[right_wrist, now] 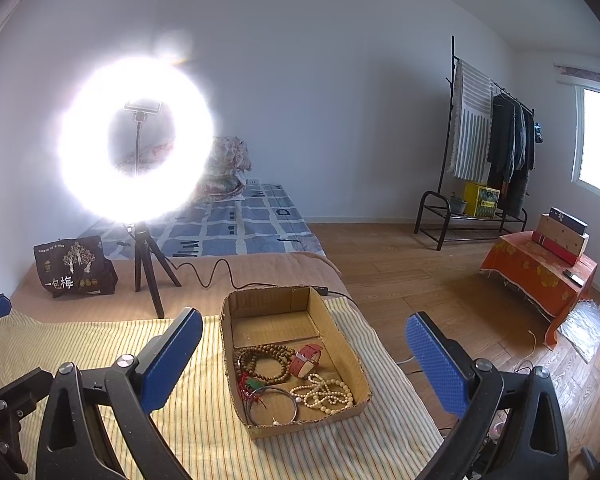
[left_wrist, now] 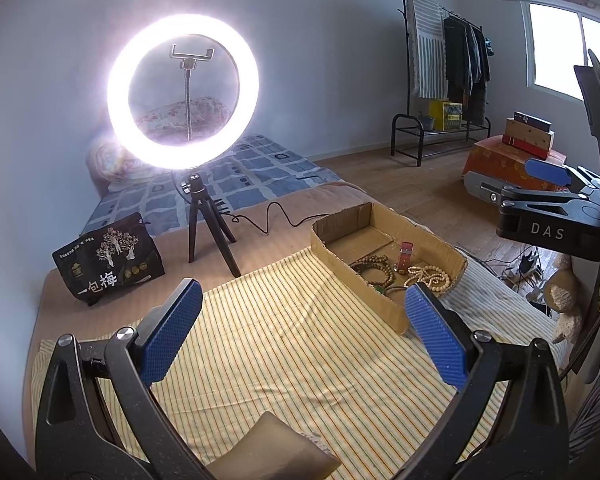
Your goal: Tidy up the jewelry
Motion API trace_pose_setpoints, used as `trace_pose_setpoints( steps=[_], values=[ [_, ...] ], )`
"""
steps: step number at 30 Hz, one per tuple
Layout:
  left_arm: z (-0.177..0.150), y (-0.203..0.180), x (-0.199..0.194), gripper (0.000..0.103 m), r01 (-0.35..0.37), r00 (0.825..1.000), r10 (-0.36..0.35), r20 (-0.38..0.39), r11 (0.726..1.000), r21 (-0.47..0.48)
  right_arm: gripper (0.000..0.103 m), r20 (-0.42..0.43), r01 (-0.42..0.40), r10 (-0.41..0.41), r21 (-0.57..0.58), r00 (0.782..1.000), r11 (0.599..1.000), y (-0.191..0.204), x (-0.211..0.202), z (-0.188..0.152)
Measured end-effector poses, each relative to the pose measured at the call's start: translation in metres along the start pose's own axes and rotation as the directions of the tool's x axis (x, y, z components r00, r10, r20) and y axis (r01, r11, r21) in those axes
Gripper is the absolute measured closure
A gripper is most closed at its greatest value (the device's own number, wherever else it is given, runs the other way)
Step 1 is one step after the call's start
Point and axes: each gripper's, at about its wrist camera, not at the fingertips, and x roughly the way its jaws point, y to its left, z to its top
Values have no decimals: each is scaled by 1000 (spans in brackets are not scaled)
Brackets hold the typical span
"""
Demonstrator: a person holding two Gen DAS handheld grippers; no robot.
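A shallow cardboard box (right_wrist: 342,344) (left_wrist: 352,272) sits on the yellow striped cloth (right_wrist: 120,344) (left_wrist: 280,344). Inside lie brown wooden beads (right_wrist: 266,362) (left_wrist: 374,266), a red watch (right_wrist: 308,360) (left_wrist: 405,255), cream beads (right_wrist: 324,394) (left_wrist: 430,276), a thin metal bangle (right_wrist: 274,406) and a green pendant on red cord (right_wrist: 254,385). My right gripper (right_wrist: 304,364) is open, its blue pads either side of the box from above. My left gripper (left_wrist: 302,328) is open over bare cloth, left of the box. The right gripper's body (left_wrist: 556,216) shows at the left view's right edge.
A lit ring light on a black tripod (right_wrist: 150,264) (left_wrist: 210,220) stands behind the cloth, its cable (right_wrist: 220,276) running to the box's far side. A black printed bag (right_wrist: 74,268) (left_wrist: 108,258) sits at back left. Wooden floor, an orange-covered table (right_wrist: 540,276) and a clothes rack (right_wrist: 488,152) lie to the right.
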Motion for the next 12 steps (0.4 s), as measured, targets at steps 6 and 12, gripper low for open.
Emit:
trace_pose_setpoints(
  steps=[6,12],
  values=[
    [0,2,0,0,-6,1000,6,6,1000,-6,0,-6,-3,3,-9,1000,1000,-3,1,-3],
    [-1,6,-1,0,-14,1000,15,8,999,-28,0,-11,-7,7,-11,1000,1000,-5,2,-3]
  ],
)
